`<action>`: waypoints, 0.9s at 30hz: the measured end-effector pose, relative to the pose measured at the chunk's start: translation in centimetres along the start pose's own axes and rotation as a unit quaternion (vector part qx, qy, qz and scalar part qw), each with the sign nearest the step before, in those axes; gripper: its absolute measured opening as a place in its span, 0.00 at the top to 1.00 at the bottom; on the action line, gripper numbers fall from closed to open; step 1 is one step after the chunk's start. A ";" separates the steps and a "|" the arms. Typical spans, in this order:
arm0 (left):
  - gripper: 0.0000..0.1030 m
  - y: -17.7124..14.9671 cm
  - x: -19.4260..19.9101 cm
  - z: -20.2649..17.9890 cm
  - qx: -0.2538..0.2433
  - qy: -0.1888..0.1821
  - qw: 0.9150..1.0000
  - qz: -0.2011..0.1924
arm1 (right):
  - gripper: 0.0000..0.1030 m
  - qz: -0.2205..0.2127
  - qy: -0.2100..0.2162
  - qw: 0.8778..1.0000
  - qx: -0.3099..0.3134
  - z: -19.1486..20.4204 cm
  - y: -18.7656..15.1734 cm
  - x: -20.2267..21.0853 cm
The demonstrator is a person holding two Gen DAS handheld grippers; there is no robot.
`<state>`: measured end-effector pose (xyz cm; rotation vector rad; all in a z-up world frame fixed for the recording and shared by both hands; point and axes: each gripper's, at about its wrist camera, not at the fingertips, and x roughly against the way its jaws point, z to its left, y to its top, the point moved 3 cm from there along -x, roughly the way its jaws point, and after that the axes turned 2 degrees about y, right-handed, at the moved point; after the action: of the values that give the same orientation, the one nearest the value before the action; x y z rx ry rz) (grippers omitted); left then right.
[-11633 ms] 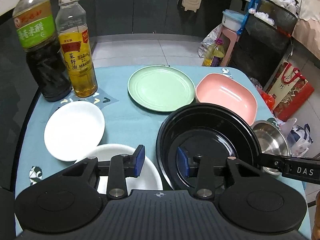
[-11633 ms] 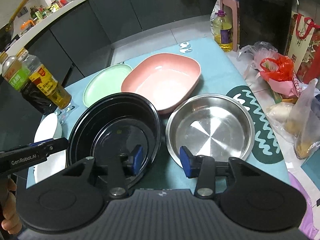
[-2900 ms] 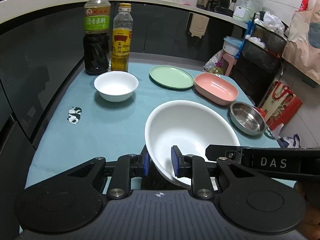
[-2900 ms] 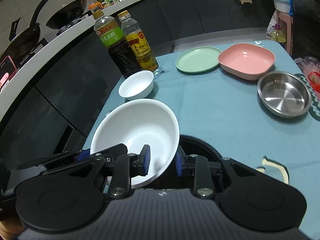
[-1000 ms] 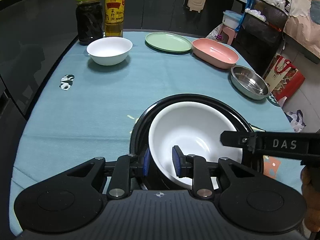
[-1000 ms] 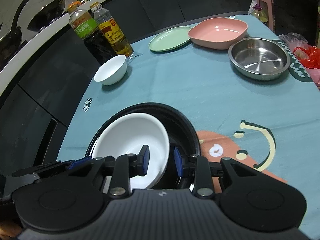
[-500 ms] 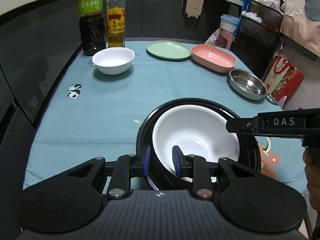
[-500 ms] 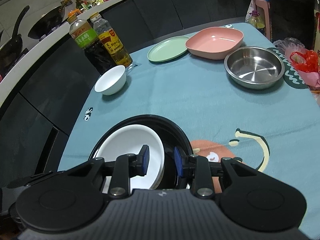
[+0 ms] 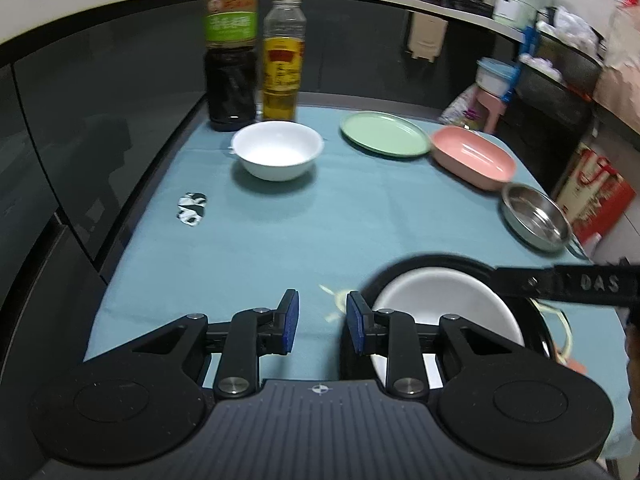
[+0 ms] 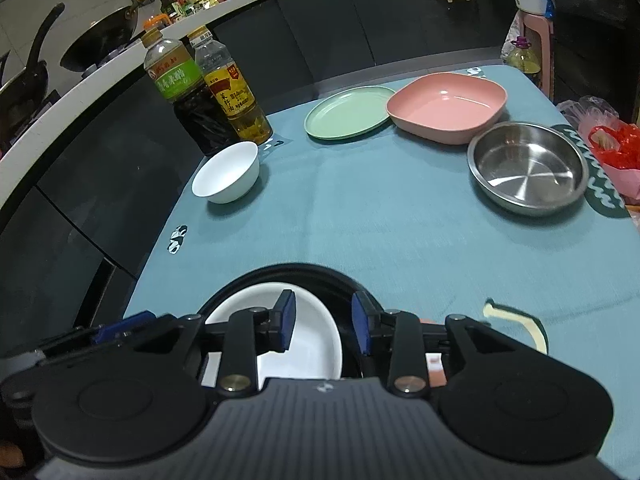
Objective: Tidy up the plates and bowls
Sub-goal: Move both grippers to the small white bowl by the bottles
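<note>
A large white bowl (image 9: 448, 300) (image 10: 308, 332) sits nested inside a black bowl (image 9: 436, 262) (image 10: 316, 274) at the near edge of the teal table. My left gripper (image 9: 318, 320) is open and empty, just left of the black bowl. My right gripper (image 10: 322, 322) is open above the nested bowls, holding nothing. A small white bowl (image 9: 277, 155) (image 10: 226, 178), a green plate (image 9: 384, 140) (image 10: 348, 118), a pink dish (image 9: 472, 158) (image 10: 446, 106) and a steel bowl (image 9: 534, 222) (image 10: 526, 166) lie farther back.
A dark vinegar bottle (image 9: 230, 44) (image 10: 186, 100) and a yellow oil bottle (image 9: 282, 54) (image 10: 234, 98) stand at the far left of the table (image 9: 280, 236). Bags (image 10: 614, 142) lie off the right edge. A dark counter curves along the left.
My left gripper has opened, let go of the stacked bowls' rim and moved left. My right gripper has opened wider and released the black bowl's rim. The white bowl rests in the black one.
</note>
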<state>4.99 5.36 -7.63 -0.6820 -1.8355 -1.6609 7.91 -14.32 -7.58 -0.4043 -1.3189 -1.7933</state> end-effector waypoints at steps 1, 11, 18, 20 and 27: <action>0.76 0.4 -0.4 0.3 0.005 0.004 1.000 0.000 | 0.90 0.002 0.000 1.000 0.001 0.0 0.2 -0.3; 0.76 4.1 -4.7 3.0 0.036 0.039 0.999 0.013 | 0.89 0.014 -0.002 1.000 0.020 1.0 3.9 -3.6; 0.76 6.5 -7.0 4.5 0.055 0.036 0.998 0.013 | 0.87 0.022 -0.002 0.999 0.033 2.2 6.4 -6.1; 0.76 7.3 -7.8 5.4 0.078 0.023 0.997 0.014 | 0.87 0.029 -0.001 0.999 0.040 2.7 7.1 -7.1; 0.76 9.8 -10.2 7.2 0.103 0.035 0.994 0.009 | 0.87 0.043 -0.003 0.997 0.064 4.7 9.8 -10.2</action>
<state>18.59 13.50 -8.37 -0.5437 -1.9115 -1.4385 20.55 -6.42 -6.60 -0.3899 -1.3905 -1.6287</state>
